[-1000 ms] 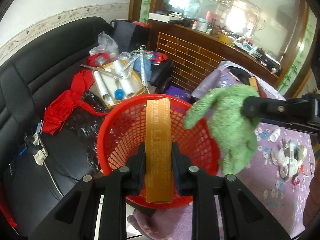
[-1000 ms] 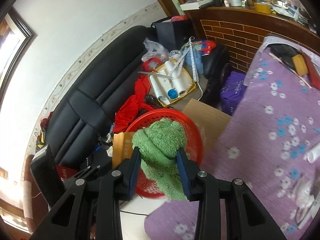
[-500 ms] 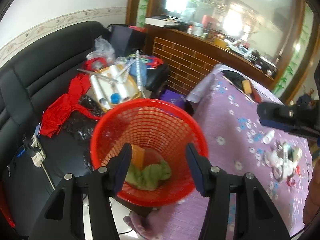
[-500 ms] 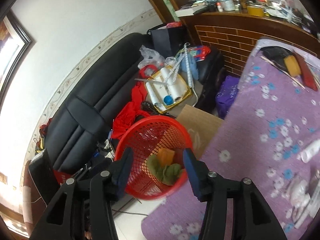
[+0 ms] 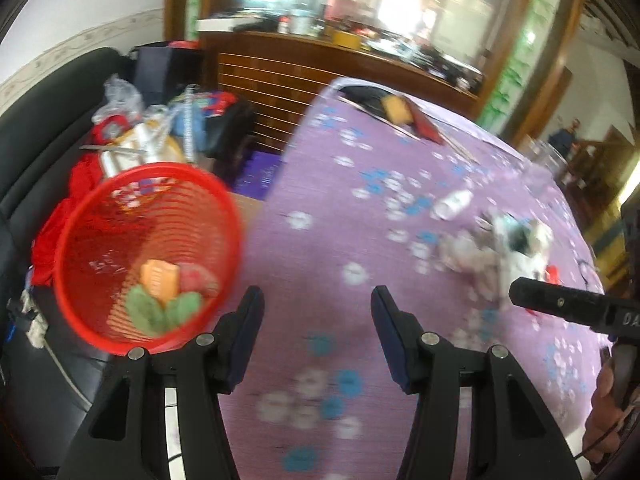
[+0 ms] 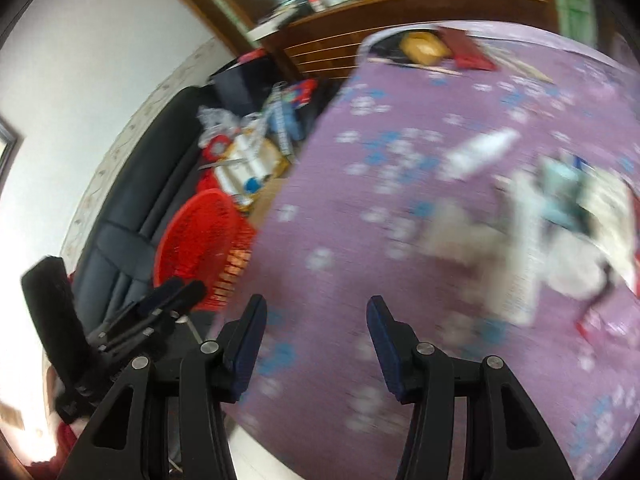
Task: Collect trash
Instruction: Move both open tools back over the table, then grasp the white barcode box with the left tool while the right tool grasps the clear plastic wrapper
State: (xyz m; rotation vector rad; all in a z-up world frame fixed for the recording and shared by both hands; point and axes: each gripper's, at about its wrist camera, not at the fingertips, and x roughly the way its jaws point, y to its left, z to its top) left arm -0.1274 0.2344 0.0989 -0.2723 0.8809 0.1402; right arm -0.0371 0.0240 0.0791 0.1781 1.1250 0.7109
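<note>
At left of frame we see the red basket holding an orange box and green cloth. Left gripper and right gripper, jaws spread, empty, over the purple desk. Crumpled white trash at right.

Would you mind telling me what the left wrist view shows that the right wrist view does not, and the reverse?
Only the left wrist view looks into the red basket, showing the orange box and green cloth at its bottom. Only the right wrist view shows the left gripper from outside, beside the basket. Both show the purple flowered tablecloth, the white bottle and the blurred pile of white litter on it.
</note>
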